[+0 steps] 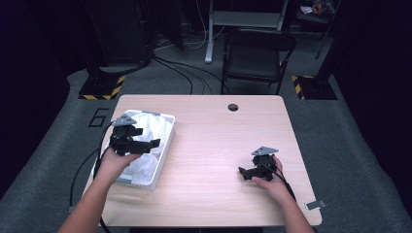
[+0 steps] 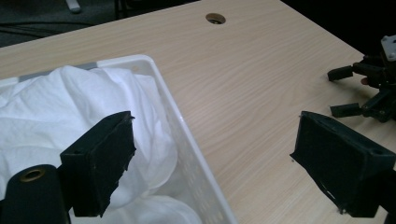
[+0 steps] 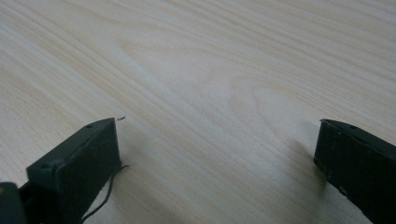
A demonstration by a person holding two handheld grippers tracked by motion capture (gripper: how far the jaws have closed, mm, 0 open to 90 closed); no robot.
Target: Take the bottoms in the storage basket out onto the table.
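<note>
Cloth (image 1: pixel 145 141), white, crumpled, fills white basket (image 1: pixel 167 138) at table's (image 1: pixel 218 145) left edge. Left gripper (image 1: pixel 145 138) hovers above cloth inside basket, jaws spread wide, grasping nothing. Right gripper (image 1: pixel 245 174) well apart from basket, low over bare tabletop near right edge, jaws spread, empty. Cable hole (image 1: pixel 233 107) beyond basket.

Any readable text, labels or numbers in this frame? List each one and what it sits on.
"6": a large grey numeral on the floor mat, just left of the table's far left corner.
No lettering can be made out on the white basket, the white cloth in it, the left gripper or the right gripper.
The yellow-and-black hazard stripes on the floor carry no words.
</note>
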